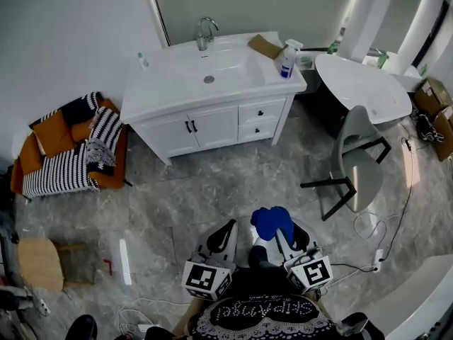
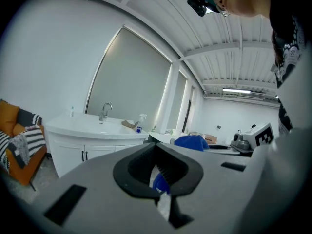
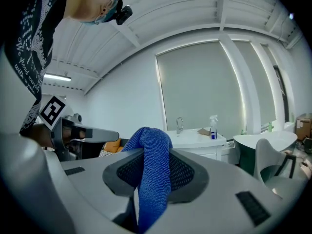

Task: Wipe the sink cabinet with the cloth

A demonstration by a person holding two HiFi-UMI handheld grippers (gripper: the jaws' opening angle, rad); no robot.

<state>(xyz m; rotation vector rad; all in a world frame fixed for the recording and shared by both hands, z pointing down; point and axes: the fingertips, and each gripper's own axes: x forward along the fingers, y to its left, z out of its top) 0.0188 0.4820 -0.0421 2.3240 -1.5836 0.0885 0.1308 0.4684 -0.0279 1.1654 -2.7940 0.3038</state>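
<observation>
A blue cloth (image 1: 272, 220) is bunched at the tip of my right gripper (image 1: 283, 234), whose jaws are shut on it; in the right gripper view the cloth (image 3: 152, 174) drapes over the pads. My left gripper (image 1: 228, 236) is shut with nothing in it and sits beside the right one, both low in the head view. The white sink cabinet (image 1: 212, 122) stands well ahead across the floor, with a basin, a chrome faucet (image 1: 205, 32) and black door handles. The cabinet (image 2: 92, 140) also shows far off in the left gripper view.
A spray bottle (image 1: 287, 59) and a brown box (image 1: 265, 46) sit on the counter's right end. A striped orange seat (image 1: 67, 151) is at the left, a grey chair (image 1: 354, 161) and round white table (image 1: 361, 83) at the right. Cables (image 1: 382, 232) trail on the floor.
</observation>
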